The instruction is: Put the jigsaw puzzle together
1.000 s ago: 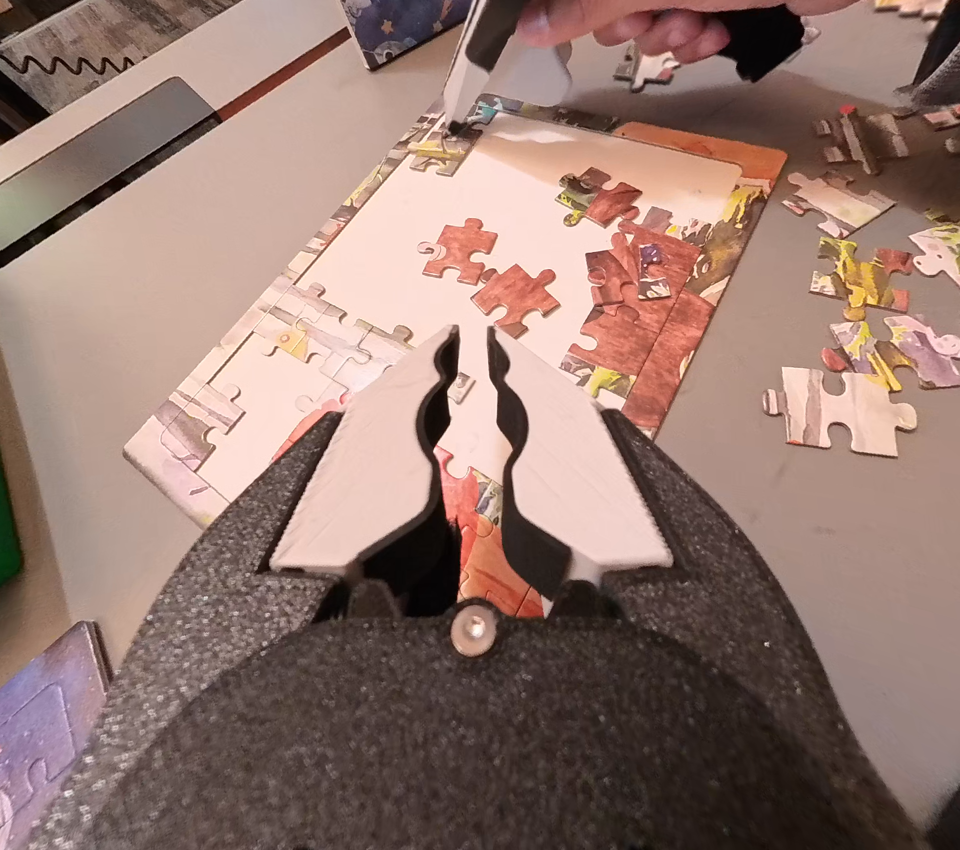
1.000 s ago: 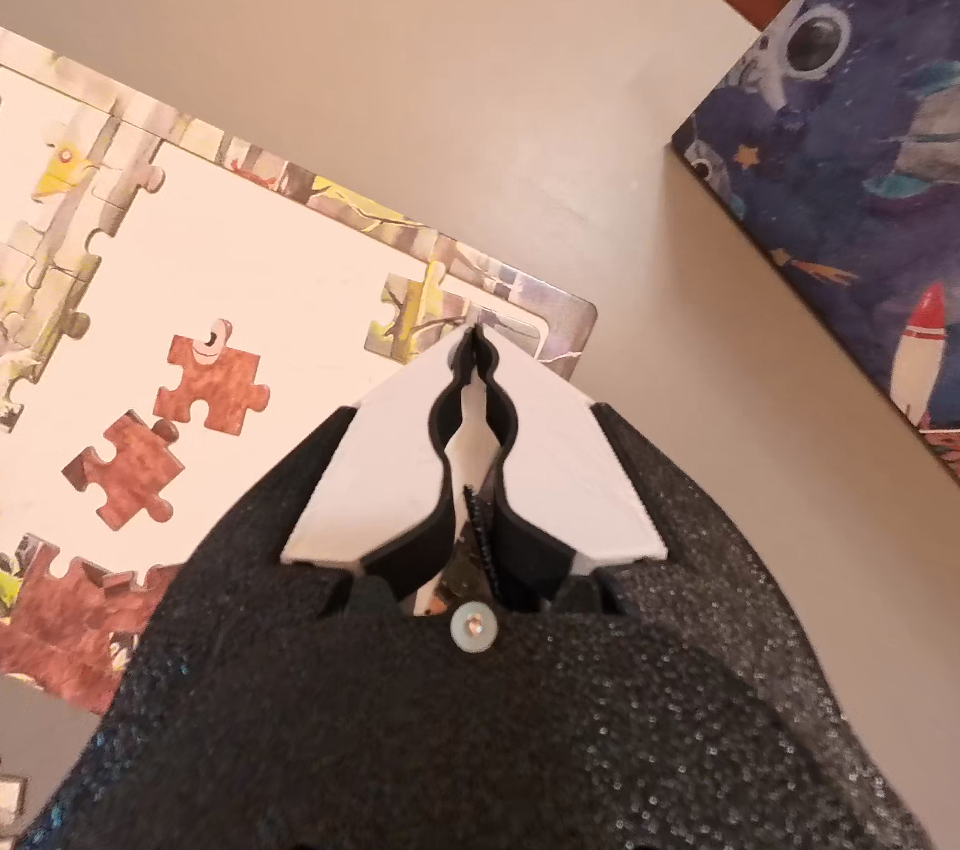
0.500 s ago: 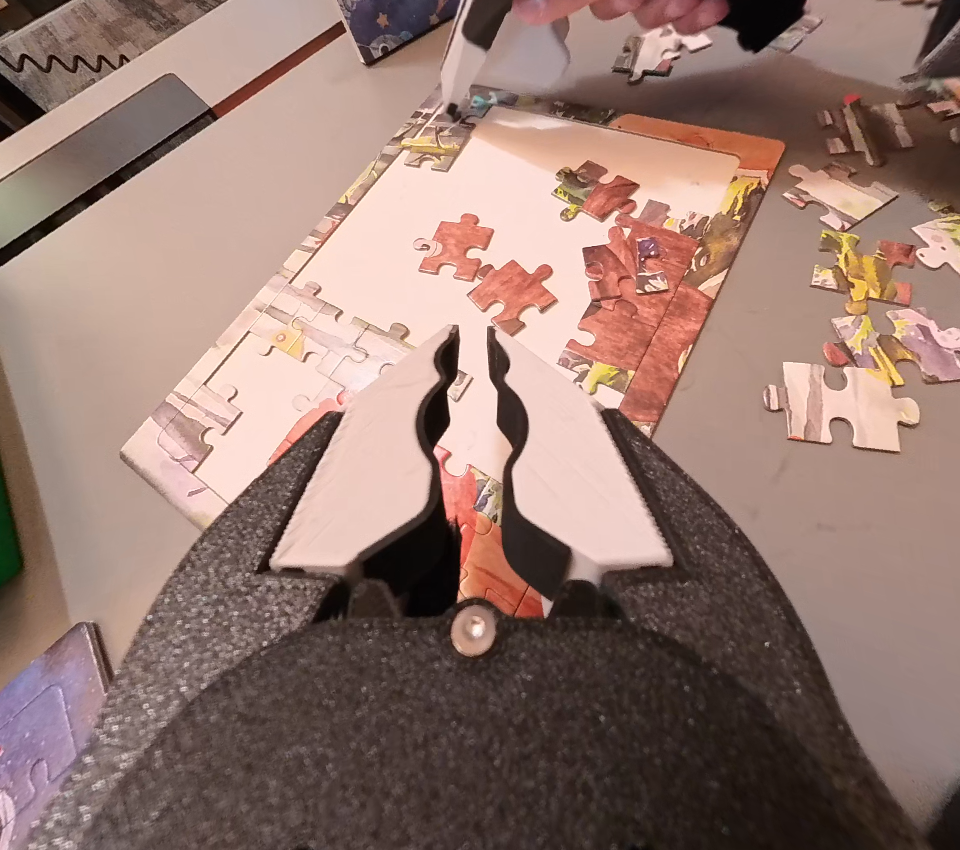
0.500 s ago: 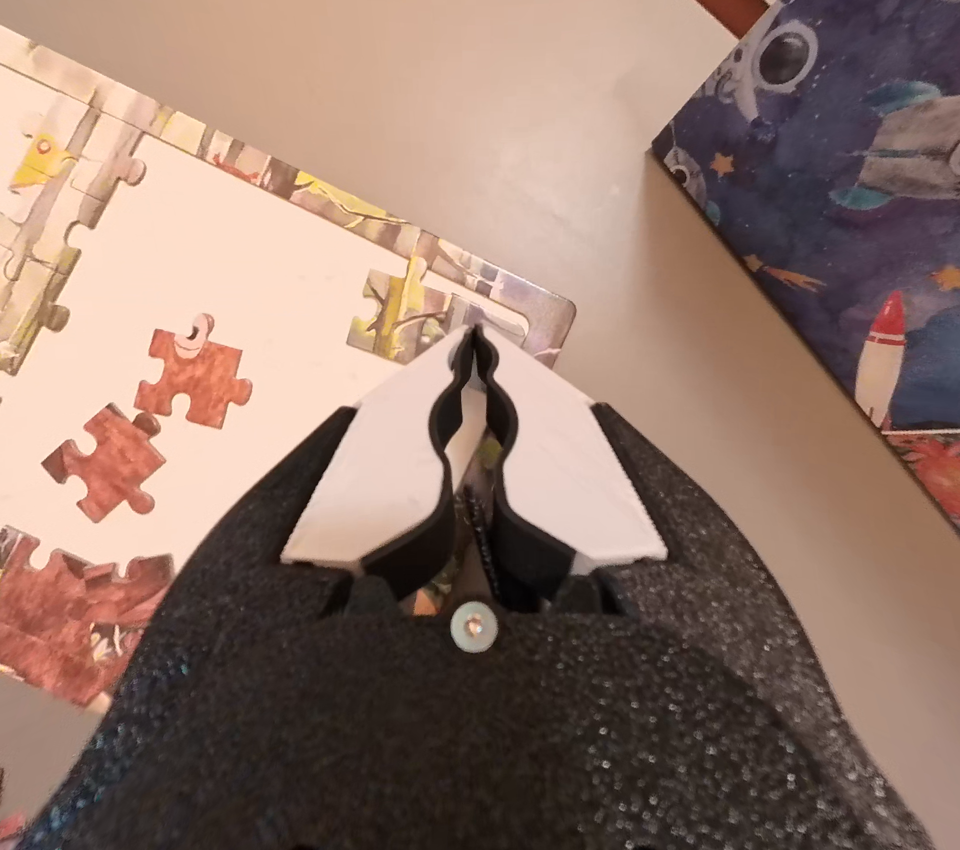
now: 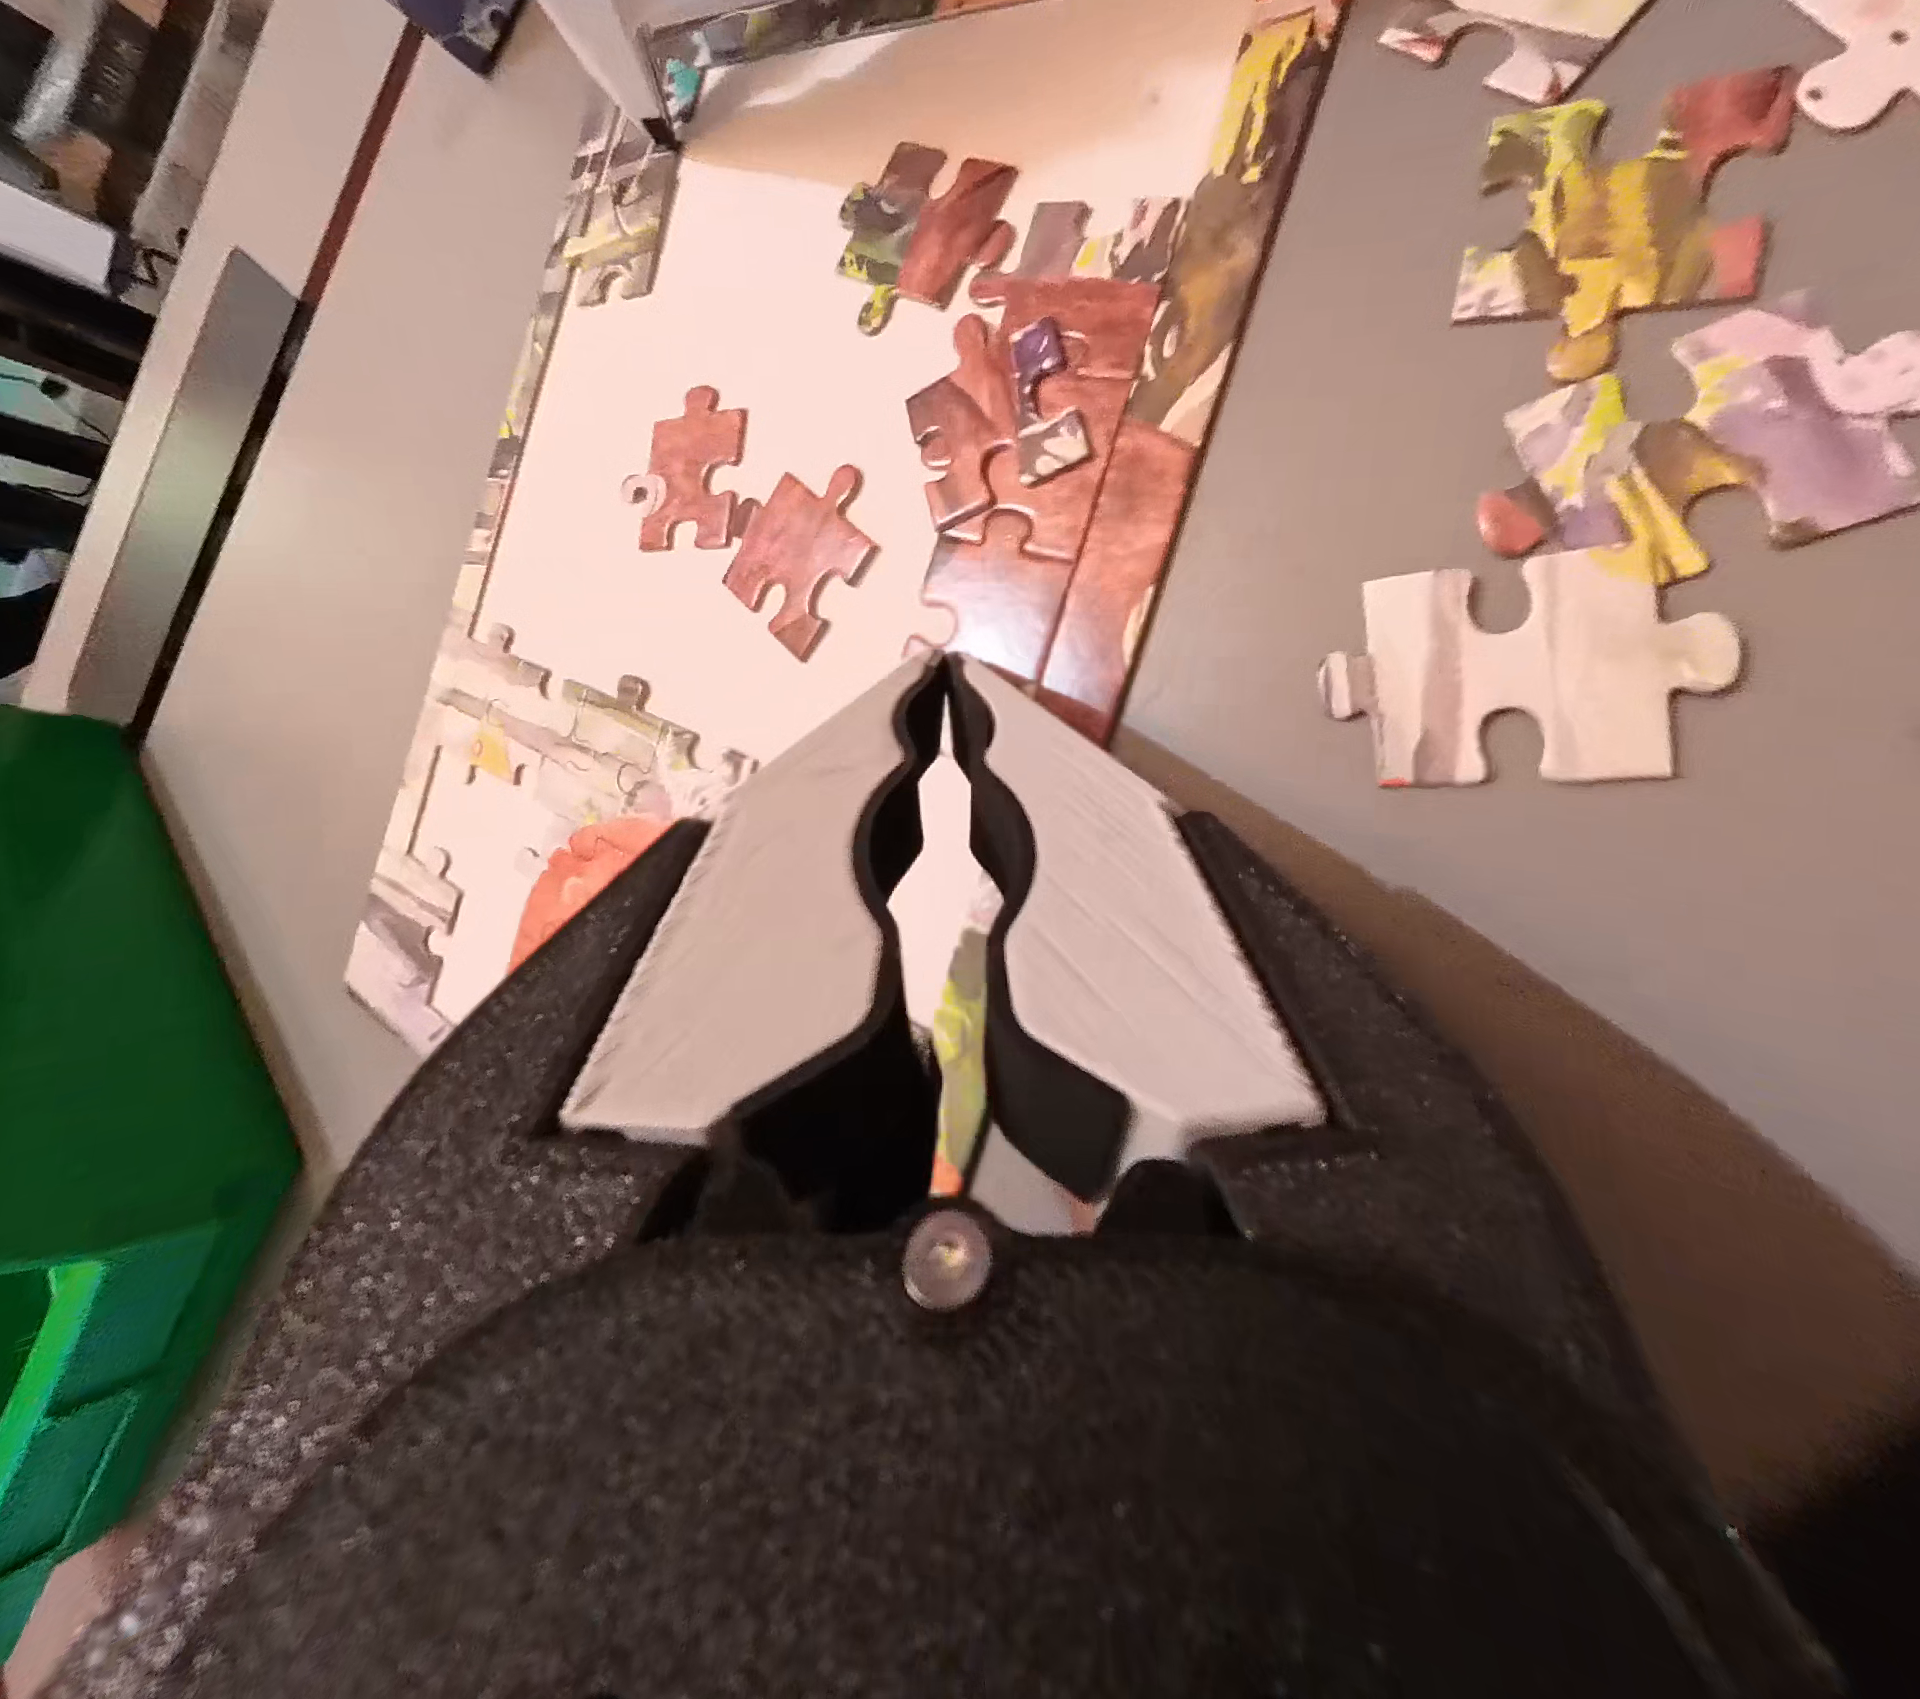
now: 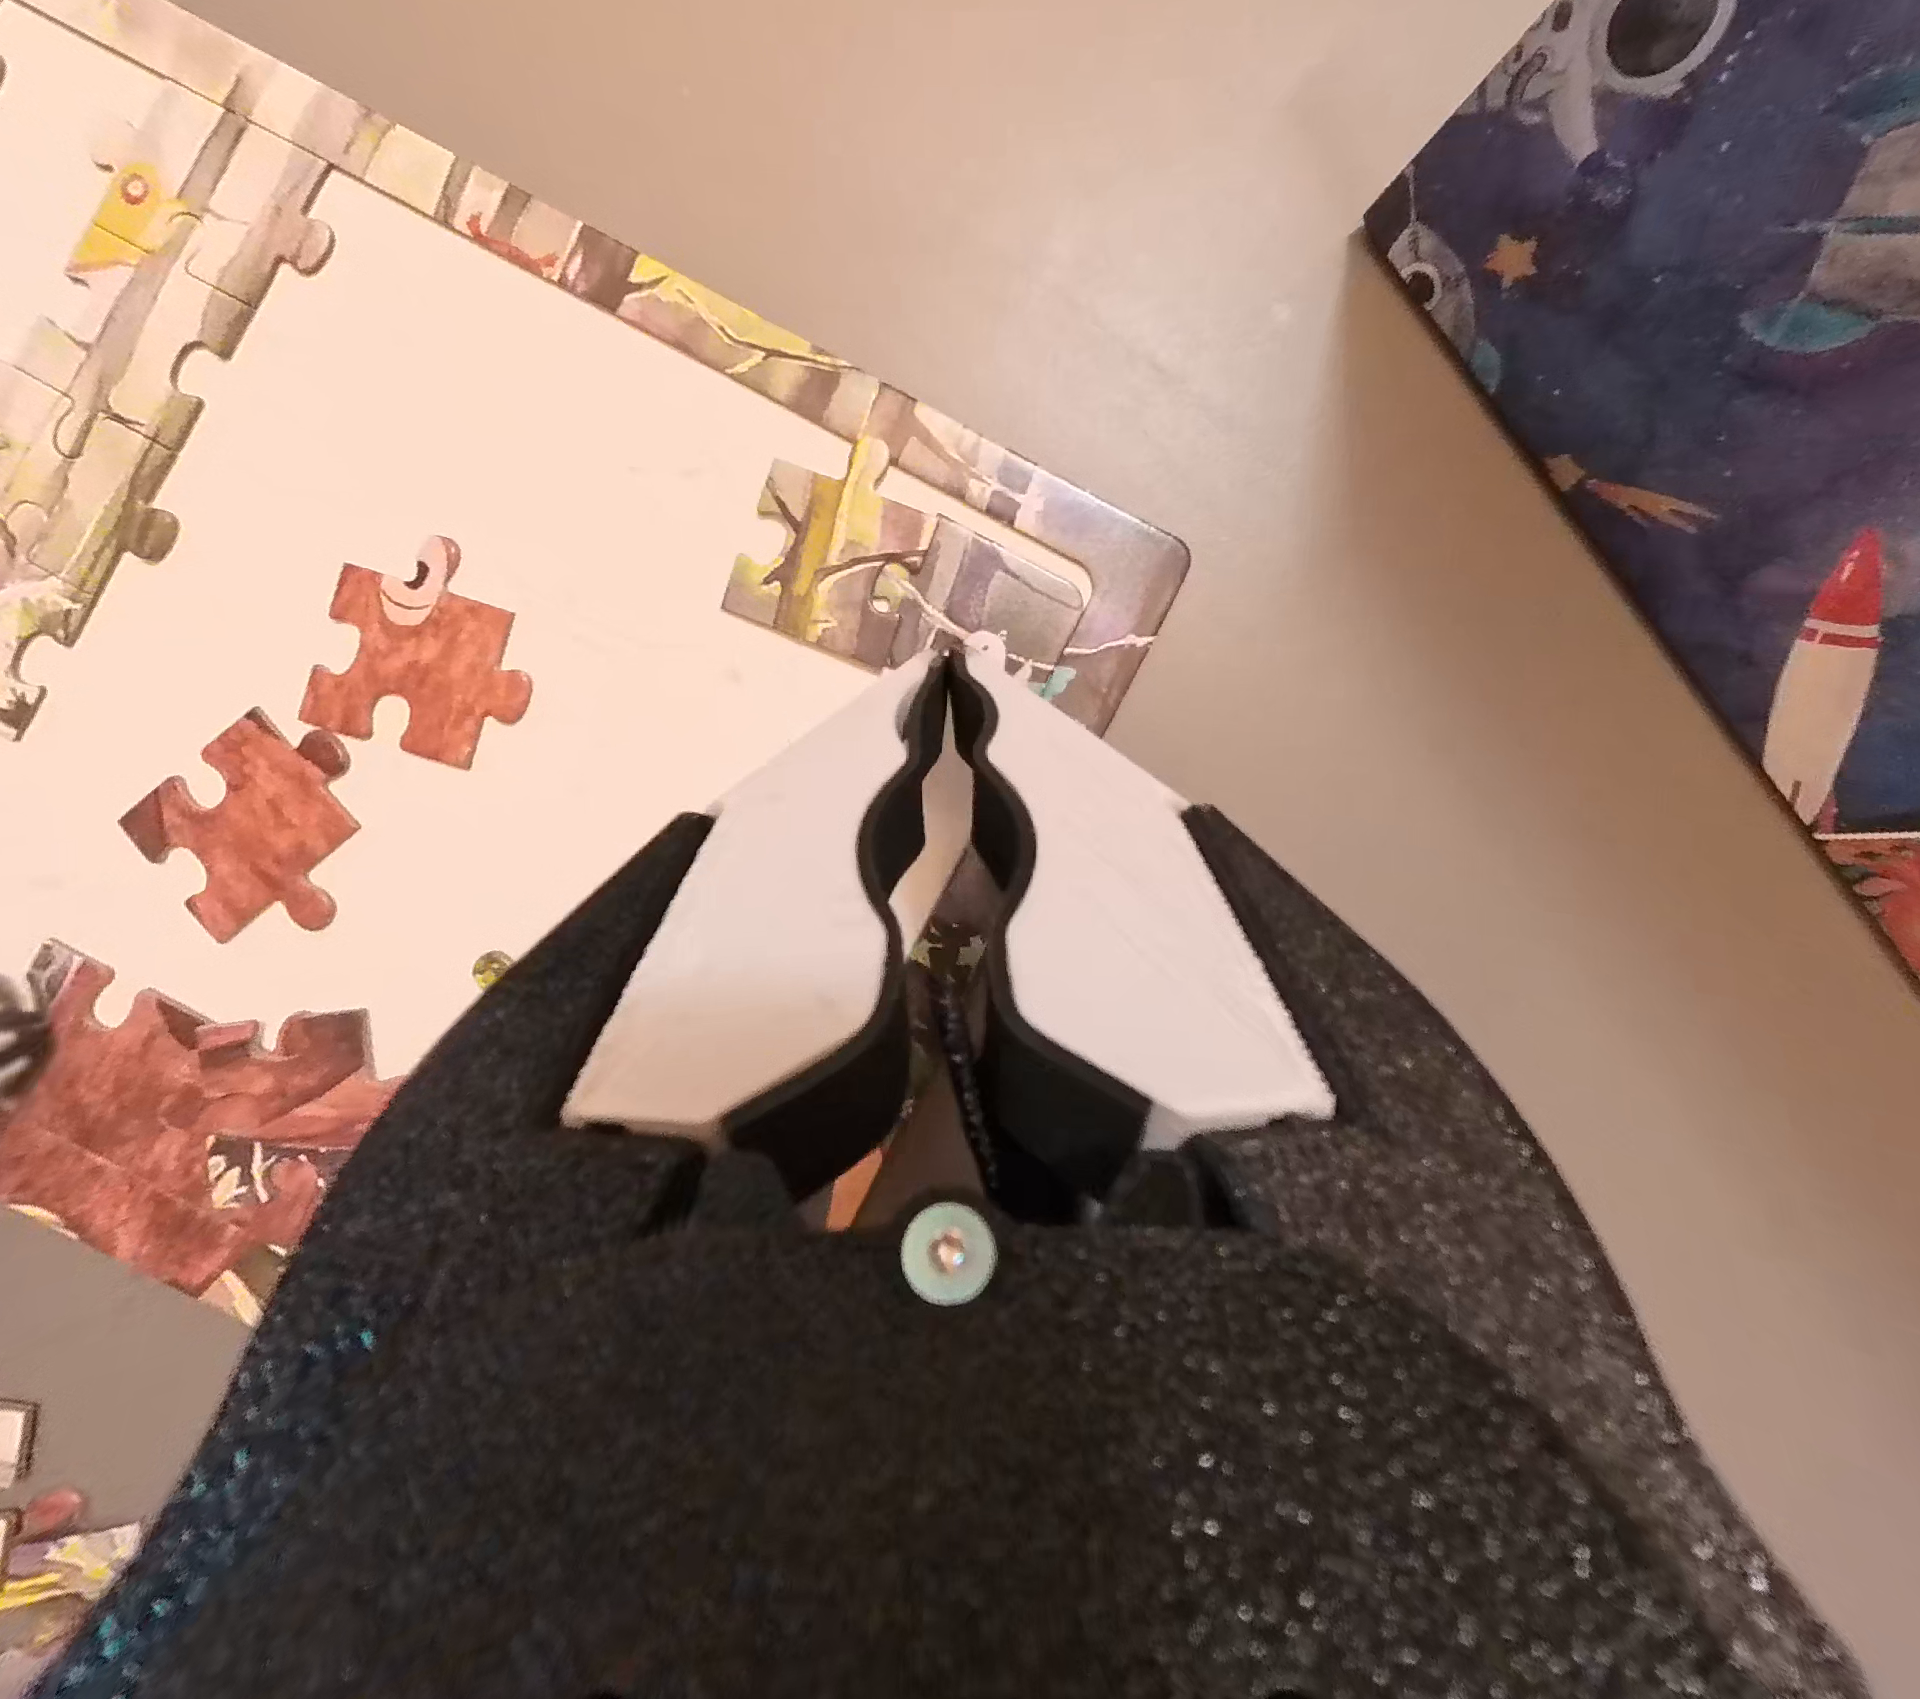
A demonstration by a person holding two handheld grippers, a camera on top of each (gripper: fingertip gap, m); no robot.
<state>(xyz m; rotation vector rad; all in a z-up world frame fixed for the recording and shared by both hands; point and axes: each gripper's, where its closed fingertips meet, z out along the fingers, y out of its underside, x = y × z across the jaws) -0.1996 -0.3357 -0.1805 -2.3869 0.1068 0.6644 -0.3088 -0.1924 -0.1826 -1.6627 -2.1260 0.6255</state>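
The puzzle tray (image 5: 831,91) lies on the grey table, its cream base partly filled. Two loose brown pieces (image 5: 691,470) (image 5: 800,553) lie in its middle, and a brown joined cluster (image 5: 1039,444) fills its right side. My left gripper (image 5: 943,662) is shut and empty, with its tips over the tray's near right edge. My right gripper (image 6: 948,662) is shut, with its tips down on the tray's far corner (image 6: 1132,569), next to a yellow-grey piece (image 6: 821,569). It also shows in the left wrist view (image 5: 655,132). The brown pieces (image 6: 416,652) (image 6: 249,828) lie to its left.
Several loose pieces lie on the table right of the tray, among them a white one (image 5: 1527,683), a yellow-red one (image 5: 1600,236) and a purple one (image 5: 1808,423). A green box (image 5: 104,1026) stands at the left. A dark blue space-pattern box (image 6: 1714,299) stands beyond the tray's corner.
My left gripper has shut from slightly open and swung right and forward along the tray's near right edge. My right gripper stays shut at the far corner, shifted slightly.
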